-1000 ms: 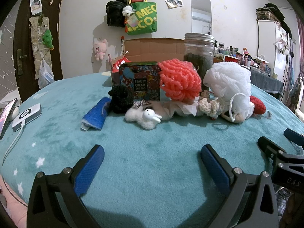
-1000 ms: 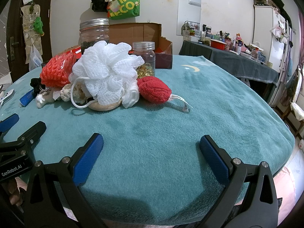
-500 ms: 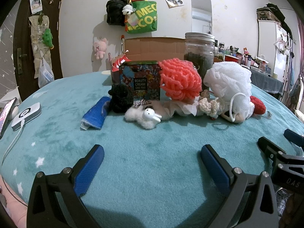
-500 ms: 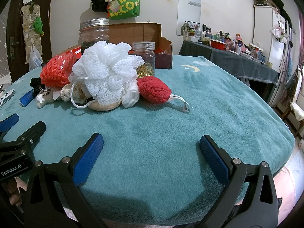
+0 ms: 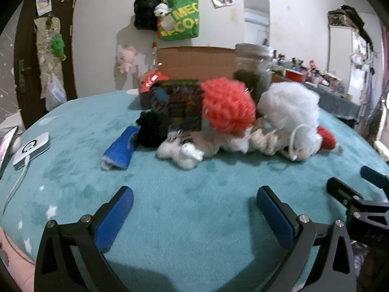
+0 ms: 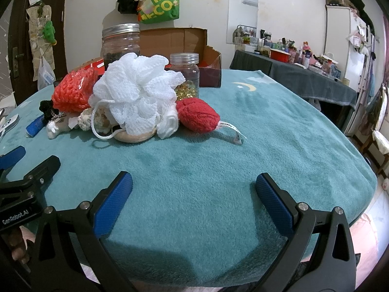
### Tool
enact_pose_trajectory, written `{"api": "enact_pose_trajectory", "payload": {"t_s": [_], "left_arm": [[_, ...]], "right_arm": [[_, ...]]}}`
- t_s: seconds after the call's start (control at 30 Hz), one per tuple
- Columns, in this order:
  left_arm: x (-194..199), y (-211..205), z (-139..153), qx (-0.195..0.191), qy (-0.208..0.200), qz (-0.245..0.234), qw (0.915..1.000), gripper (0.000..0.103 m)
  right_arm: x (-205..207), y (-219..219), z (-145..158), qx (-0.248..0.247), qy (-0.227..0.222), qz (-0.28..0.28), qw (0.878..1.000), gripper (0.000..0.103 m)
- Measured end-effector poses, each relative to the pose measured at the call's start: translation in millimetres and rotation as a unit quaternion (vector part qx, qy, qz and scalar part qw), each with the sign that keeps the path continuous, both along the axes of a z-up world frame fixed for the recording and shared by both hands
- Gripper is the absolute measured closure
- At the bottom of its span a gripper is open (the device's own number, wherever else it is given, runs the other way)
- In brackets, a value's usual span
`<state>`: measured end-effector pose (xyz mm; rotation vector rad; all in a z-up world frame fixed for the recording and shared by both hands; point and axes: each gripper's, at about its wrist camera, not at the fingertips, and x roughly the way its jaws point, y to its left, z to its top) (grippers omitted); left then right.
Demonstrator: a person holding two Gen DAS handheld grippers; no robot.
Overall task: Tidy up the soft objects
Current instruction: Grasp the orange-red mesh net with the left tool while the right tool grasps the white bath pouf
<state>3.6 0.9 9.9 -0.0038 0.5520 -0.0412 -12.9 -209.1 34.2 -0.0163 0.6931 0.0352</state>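
between the spread fingers of the left gripper [image 5: 194,199] nothing is lying but bare teal blanket [image 5: 194,231]; the right gripper [image 6: 193,185] is likewise gaping wide and holding nothing, hovering low over the near edge of the bed. each tool is showing in the other's view, off to the side.

further out, the soft things are sitting in one heap, well apart from both grippers. nearest the right gripper a red plush [image 6: 197,115] is lying at the heap's right end, its white tag trailing on the blanket. touching it is a white pouf [image 6: 136,95], fluffy and netted, with a cord loop hanging down in front. behind and to its left an orange pouf [image 5: 227,107] is leaning against a printed tin [image 5: 177,104]. low in front, a small white bunny [image 5: 181,152] is lying beside a black plush [image 5: 152,131] and a blue cloth [image 5: 119,149]. two jars [image 6: 120,45] and a cardboard box [image 6: 194,56] are standing behind the heap.

judging from this, no item is picked yet and the reach is only beginning. to do it well, the person is probably best starting at the heap's edges: the red plush for the right side, the blue cloth or bunny for the left. coming in low with fingers wide, closing on the body and not the tag or cord, should be keeping neighbours from dragging along. the left view is blurring, so details there are uncertain.
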Motion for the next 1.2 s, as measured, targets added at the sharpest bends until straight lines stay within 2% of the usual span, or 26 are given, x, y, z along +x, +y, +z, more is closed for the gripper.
{"api": "enact_pose_trajectory", "payload": {"t_s": [0.27, 0.53, 0.7, 0.83, 0.93, 0.97, 1.0, 1.03, 1.1, 1.2], "left_arm": [[7.3, -3.4, 23.2, -0.011, -0.027, -0.032, 0.9991, 0.0], [43.7, 3.0, 48.5, -0.045, 0.002, -0.055, 0.9974, 0.0], [58.5, 1.2, 55.2, -0.03, 0.009, -0.061, 0.9976, 0.001], [70.9, -4.8, 53.8, -0.017, 0.027, -0.082, 0.9961, 0.013], [77.6, -8.9, 50.1, -0.024, 0.047, -0.109, 0.9927, 0.029], [79.0, -8.8, 49.4, -0.028, 0.053, -0.116, 0.9914, 0.038], [79.2, -10.1, 47.9, -0.032, 0.058, -0.124, 0.99, 0.048], [77.6, -12.6, 46.1, -0.036, 0.065, -0.134, 0.9882, 0.053], [75.6, -15.8, 46.3, -0.031, 0.064, -0.136, 0.9881, 0.056], [67.0, -20.1, 49.3, -0.014, 0.051, -0.136, 0.9893, 0.059]], "right_arm": [[4.5, -4.7, 32.4, 0.01, -0.034, 0.017, 0.999, 0.0], [37.5, -3.8, 68.4, 0.025, -0.051, 0.066, 0.996, 0.0], [70.4, 1.7, 76.1, 0.056, -0.034, 0.118, 0.991, 0.0], [95.3, 10.4, 70.9, 0.071, -0.005, 0.165, 0.984, 0.0], [109.6, 16.2, 62.3, 0.075, 0.021, 0.188, 0.979, 0.0], [113.7, 17.7, 58.8, 0.08, 0.031, 0.199, 0.976, 0.006], [115.9, 18.4, 55.3, 0.085, 0.039, 0.206, 0.974, 0.022], [118.8, 19.1, 51.3, 0.094, 0.051, 0.215, 0.971, 0.029], [121.7, 18.0, 45.0, 0.112, 0.068, 0.223, 0.966, 0.044], [113.0, 18.5, 47.9, 0.109, 0.05, 0.229, 0.966, 0.059]]}}
